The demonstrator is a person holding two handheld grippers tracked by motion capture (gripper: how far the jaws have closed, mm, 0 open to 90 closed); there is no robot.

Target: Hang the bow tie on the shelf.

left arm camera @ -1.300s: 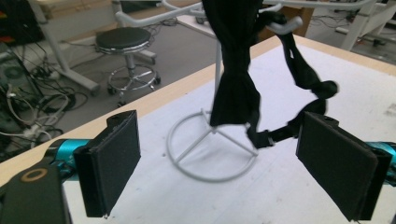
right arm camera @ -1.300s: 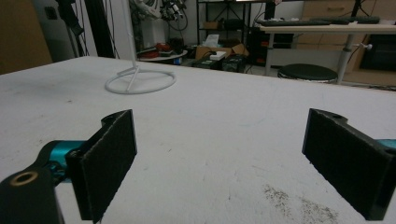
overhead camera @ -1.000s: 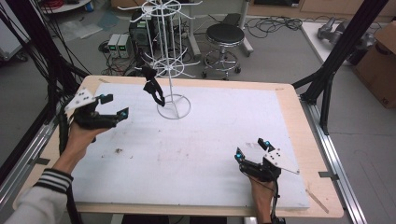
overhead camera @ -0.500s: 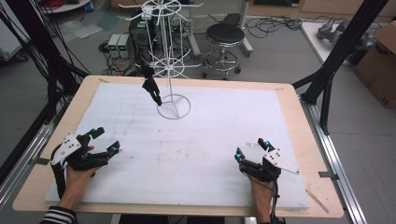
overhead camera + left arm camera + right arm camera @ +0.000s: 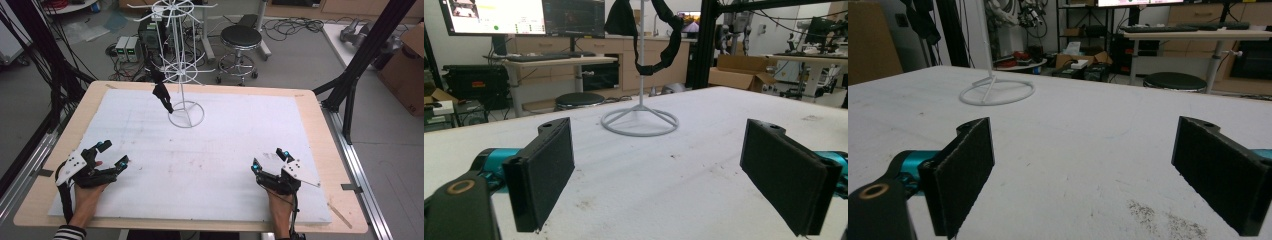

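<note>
A white wire rack stand (image 5: 183,65) rises from a ring base (image 5: 186,114) at the back middle of the white table mat (image 5: 225,145). A black strap-like item (image 5: 162,95) hangs from one of its hooks and appears as the same black item (image 5: 644,30) in the left gripper view. My left gripper (image 5: 110,156) rests low at the front left, open, with nothing between its pads (image 5: 546,170). At the front right my right gripper (image 5: 267,159) lies open and empty, its pads (image 5: 963,170) wide apart. The ring base (image 5: 997,92) stands far off in the right gripper view.
The wooden table edge (image 5: 340,165) frames the mat. Black frame posts (image 5: 350,80) stand at the right and left. Behind the table are a round stool (image 5: 241,37), cables and electronics on the floor. A cardboard box (image 5: 405,70) sits at the far right.
My left gripper has come back from near the rack at the table's left side down to the front left edge. The right gripper has stayed in place.
</note>
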